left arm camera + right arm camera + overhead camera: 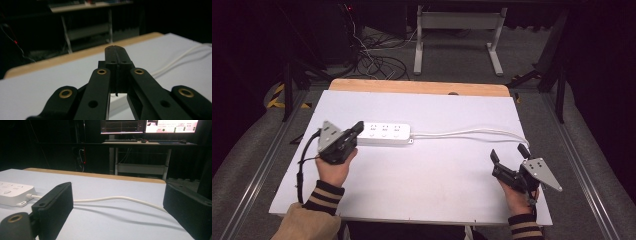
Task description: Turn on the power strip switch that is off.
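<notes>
a white board (412, 185) covers a table, with a strip of bare wood (419, 87) along its far edge. a white power strip (384, 133) lies flat on the left half of the board, its long side running left to right. a white cable (464, 132) leaves its right end and runs across the board toward the right edge.

the person's left hand (333, 167) comes in from the bottom left, in a tan sleeve with a striped cuff, and holds the left gripper (357, 127) just beside the left end of the power strip. in the left gripper view its jaws are pressed together with nothing between them, and a white edge of the strip shows just below them. whether the tips touch the strip cannot be told.

the right hand (518, 196) holds the right gripper (509, 151) near the right edge of the board, well apart from the power strip. its jaws stand wide apart and hold nothing. in the right gripper view the cable (117, 198) passes across the gap between the two jaws, lying farther off on the board, and the power strip (15, 192) sits at the far left.

beyond the table, a dark room holds a desk frame (459, 35) and tangled wires (377, 60) on the floor.
</notes>
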The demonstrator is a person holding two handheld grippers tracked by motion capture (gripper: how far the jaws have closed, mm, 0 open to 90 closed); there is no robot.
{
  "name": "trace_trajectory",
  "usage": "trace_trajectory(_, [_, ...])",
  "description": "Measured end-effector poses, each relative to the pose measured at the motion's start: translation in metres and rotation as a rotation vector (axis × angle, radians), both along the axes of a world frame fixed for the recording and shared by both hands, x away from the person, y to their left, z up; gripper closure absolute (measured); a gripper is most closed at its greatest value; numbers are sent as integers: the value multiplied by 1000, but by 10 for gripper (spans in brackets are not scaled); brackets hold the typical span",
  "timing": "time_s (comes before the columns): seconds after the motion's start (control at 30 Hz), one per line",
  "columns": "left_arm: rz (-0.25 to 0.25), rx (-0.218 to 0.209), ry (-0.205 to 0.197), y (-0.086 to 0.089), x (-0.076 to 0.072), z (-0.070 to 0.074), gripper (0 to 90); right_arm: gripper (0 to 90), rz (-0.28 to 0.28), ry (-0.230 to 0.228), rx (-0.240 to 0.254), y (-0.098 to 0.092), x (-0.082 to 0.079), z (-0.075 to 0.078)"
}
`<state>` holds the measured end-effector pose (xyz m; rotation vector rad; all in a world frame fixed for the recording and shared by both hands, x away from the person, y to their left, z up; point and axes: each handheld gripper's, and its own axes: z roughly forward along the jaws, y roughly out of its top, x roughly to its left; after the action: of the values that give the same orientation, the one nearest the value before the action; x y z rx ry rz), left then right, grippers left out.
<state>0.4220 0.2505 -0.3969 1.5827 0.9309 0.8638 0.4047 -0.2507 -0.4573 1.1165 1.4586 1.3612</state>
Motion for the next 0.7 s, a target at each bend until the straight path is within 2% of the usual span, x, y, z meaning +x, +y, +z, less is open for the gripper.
trace_trajectory(0.07, [45,-25,-70,16,-15,-2,900,100,-2,0,0,0,0,0])
trace_trajectory(0.1, [66,-43,-88,22,-21,-5,900,100,-1,-2,-1,0,0,0])
trace_trajectory(0.17, [113,-64,-114,34,-31,-9,900,101,0,-5,-3,1,0,0])
trace_trajectory(0.23, [147,-86,-122,45,-38,-13,900,102,1,-3,-5,1,0,0])
trace_trajectory(0.3, [191,-118,-175,59,-49,-18,900,102,1,-2,-5,2,1,0])
trace_trajectory(0.43, [250,-182,-193,74,-58,-23,900,102,2,-1,-4,1,2,0])
trace_trajectory(0.57, [272,-174,-224,76,-60,-22,900,102,1,0,-4,2,2,0])
trace_trajectory(0.7, [272,-157,-233,75,-60,-22,899,103,1,-2,-6,2,2,0])
